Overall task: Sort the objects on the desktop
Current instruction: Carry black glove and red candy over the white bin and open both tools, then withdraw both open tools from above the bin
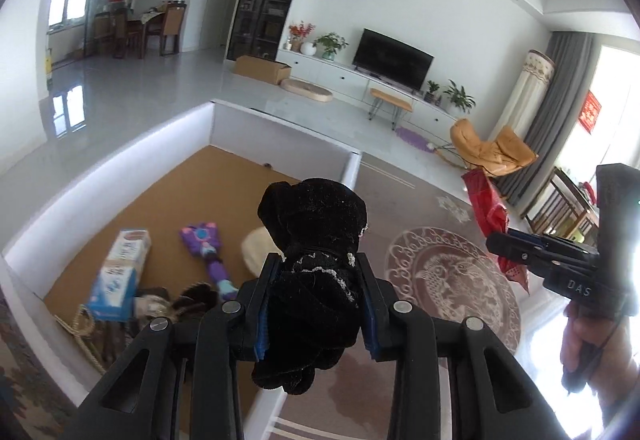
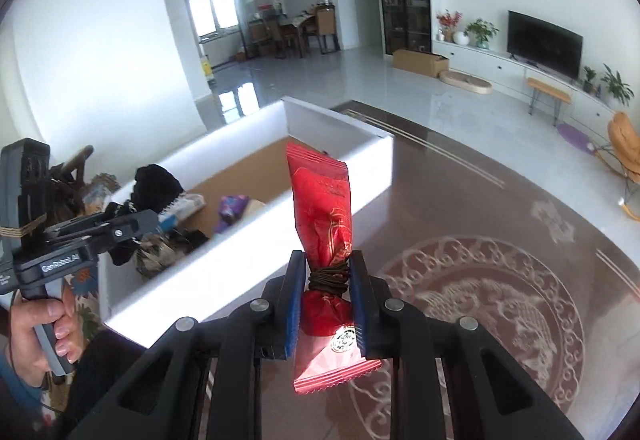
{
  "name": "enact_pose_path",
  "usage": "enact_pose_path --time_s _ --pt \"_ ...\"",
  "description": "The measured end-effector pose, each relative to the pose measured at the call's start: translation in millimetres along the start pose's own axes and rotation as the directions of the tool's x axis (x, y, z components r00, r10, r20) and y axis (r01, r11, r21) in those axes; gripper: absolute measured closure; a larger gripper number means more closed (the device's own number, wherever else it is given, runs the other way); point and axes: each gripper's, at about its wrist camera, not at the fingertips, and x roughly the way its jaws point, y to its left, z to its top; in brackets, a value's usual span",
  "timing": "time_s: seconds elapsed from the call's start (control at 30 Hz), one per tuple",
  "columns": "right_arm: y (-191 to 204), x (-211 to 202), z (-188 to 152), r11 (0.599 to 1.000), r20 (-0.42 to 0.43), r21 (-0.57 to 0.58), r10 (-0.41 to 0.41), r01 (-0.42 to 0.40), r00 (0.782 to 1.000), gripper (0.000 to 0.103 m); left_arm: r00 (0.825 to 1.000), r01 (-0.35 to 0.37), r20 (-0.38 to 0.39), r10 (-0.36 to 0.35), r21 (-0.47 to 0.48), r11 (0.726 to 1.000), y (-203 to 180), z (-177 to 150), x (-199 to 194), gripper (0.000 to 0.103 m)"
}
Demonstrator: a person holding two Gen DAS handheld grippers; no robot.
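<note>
- The black plush toy (image 1: pixel 314 260) sits clamped between the blue pads of the left gripper (image 1: pixel 316 292), the jaws closed in on its middle; it hangs over the near right wall of the white box (image 1: pixel 100 168).
- The red snack packet (image 2: pixel 324 224) stands upright in the right gripper (image 2: pixel 326 292), whose jaws pinch it at a waist bound with dark elastic; it is held above the patterned counter (image 2: pixel 500 280), just beside the box at about 10 o'clock.
- Inside the box, on its cork-brown floor, lie a blue-and-white carton (image 1: pixel 120 272) and a purple toy (image 1: pixel 208 252) at 9 o'clock from the plush.
- The step in hand looks like carrying both items to the box.
- The next move probably calls for lowering the plush past the wall, opening the left jaws, then swinging the packet toward 10 o'clock over the rim.
</note>
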Motion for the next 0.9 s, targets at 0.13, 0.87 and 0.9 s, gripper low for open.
enact_pose_path --time_s 0.13,0.87,0.9 --pt "66 58 47 0.989 -0.02 -0.015 0.15 -0.15 0.989 0.081 0.99 -0.128 -0.067 0.125 -0.044 0.991 64 26 19 0.068" --pt "102 152 45 1.0 -0.261 -0.012 0.024 -0.028 0.965 0.012 0.881 -0.467 -0.101 0.462 -0.027 0.884 84 2 29 0.007" --pt "99 146 47 1.0 -0.254 -0.018 0.009 -0.014 0.967 0.01 0.876 -0.478 -0.086 0.475 -0.024 0.878 81 1 23 0.007"
